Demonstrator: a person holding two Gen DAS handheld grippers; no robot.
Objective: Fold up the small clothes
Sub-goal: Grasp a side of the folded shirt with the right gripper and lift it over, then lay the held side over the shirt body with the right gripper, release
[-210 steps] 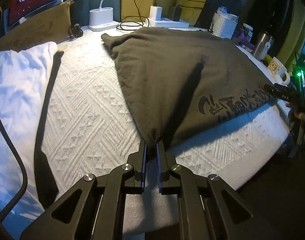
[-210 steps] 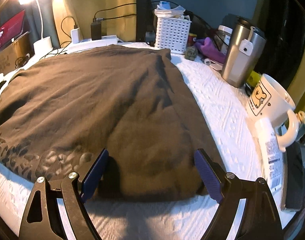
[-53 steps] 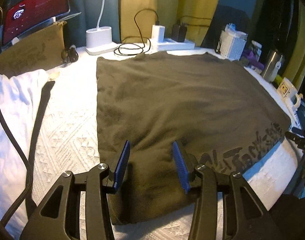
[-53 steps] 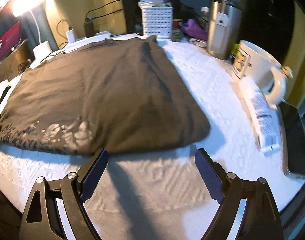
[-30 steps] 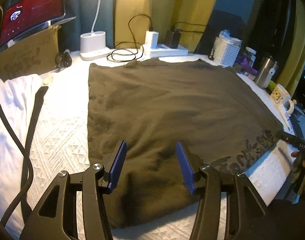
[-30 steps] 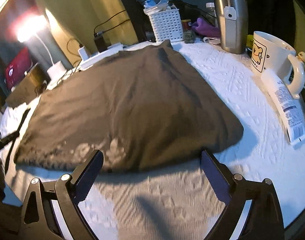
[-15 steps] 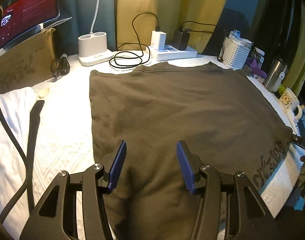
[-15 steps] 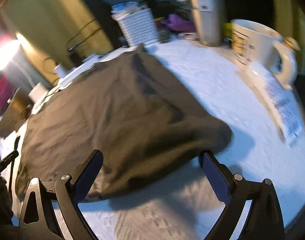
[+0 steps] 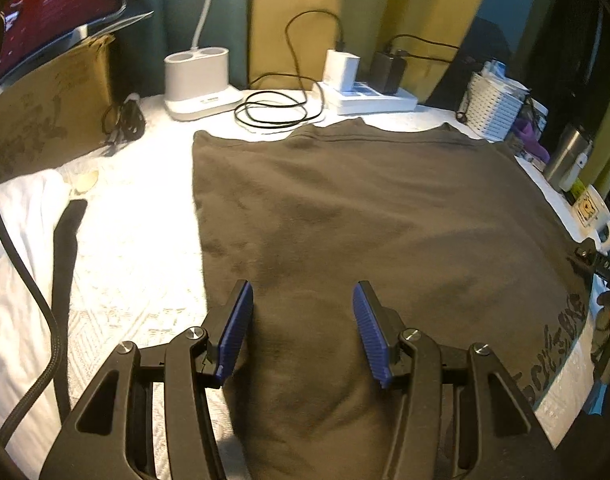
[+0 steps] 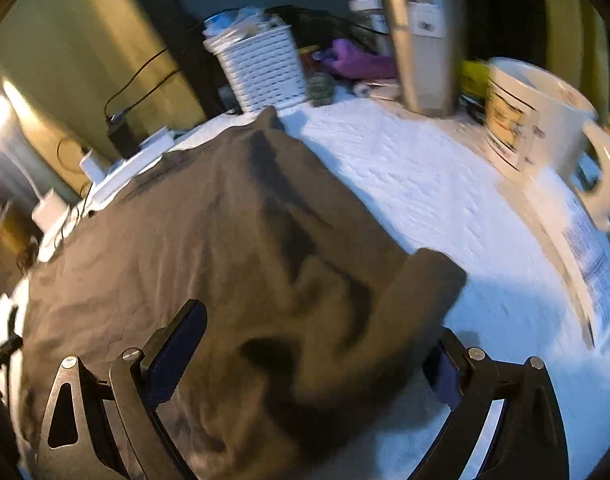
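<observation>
right now your left claw (image 9: 303, 328) hangs over the near part of the dark brown shirt (image 9: 365, 220), with its blue pads (image 9: 235, 332) standing apart and nothing pinched between them. the shirt lies flat and spread out on the white tabletop (image 9: 137, 240), and black letters (image 9: 557, 344) run along its edge on the right side of the left view.

your right claw (image 10: 309, 360) sits at the shirt's near corner. its jaws have just been closing a little, and a bunched fold of the shirt is between them, but they are still wide and you cannot see the pads pressing on the cloth, so it is let go. this picture is blurry.

just left of the shirt lie a black strap (image 9: 65, 264) and a white cloth (image 9: 13, 264). on the right side stand a white mug (image 10: 545, 128) and, behind it, a steel cup (image 10: 429, 40). a white basket (image 10: 261, 68) stands at the shirt's far right corner. past the far edge lie a looped black cable (image 9: 273, 110), a white power strip (image 9: 369, 98) with chargers and a white lamp base (image 9: 199, 80). a brown cardboard box (image 9: 45, 100) stands far left.
</observation>
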